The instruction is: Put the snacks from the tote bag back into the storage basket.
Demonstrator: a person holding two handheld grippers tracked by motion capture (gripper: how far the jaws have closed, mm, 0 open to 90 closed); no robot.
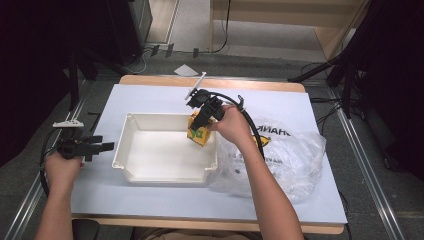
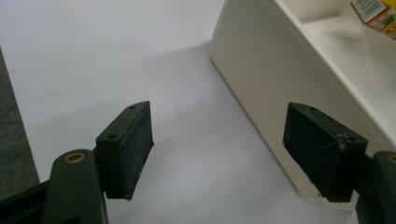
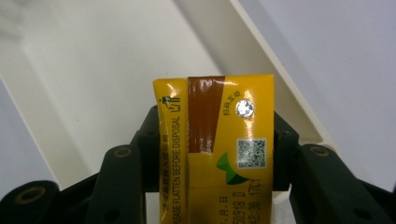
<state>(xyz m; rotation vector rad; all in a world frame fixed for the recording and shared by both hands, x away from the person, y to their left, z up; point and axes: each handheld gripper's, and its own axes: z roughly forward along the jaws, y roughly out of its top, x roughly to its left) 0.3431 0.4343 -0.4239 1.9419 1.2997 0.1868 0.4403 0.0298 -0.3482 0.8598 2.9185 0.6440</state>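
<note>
Yellow card, glossy and printed, makes up the carton that the right gripper has clamped between its jaws, one pad on each narrow side, as the right gripper view shows plainly. From the high view the carton sits at the far right corner of the white tray, either just above the floor of it or resting there; I cannot tell which. It looks like a small drink box, with a foil straw hole near the top and a brown band down the face. If full, I'd judge it has some heft for its size and gives a little under pressure, so a hard squeeze could buckle the walls or push liquid at the foil; if empty, it would be light and crush easily. The coated surface looks fairly slick, so holding across the flat sides, near the middle as now, seems the sound place, away from the folded top flaps. The left gripper rests off to the left of the tray on the white counter, its jaws wide apart and holding nothing, one pad near the tray's outer wall. A crumpled clear bag lies to the right of the tray, touching it.
</note>
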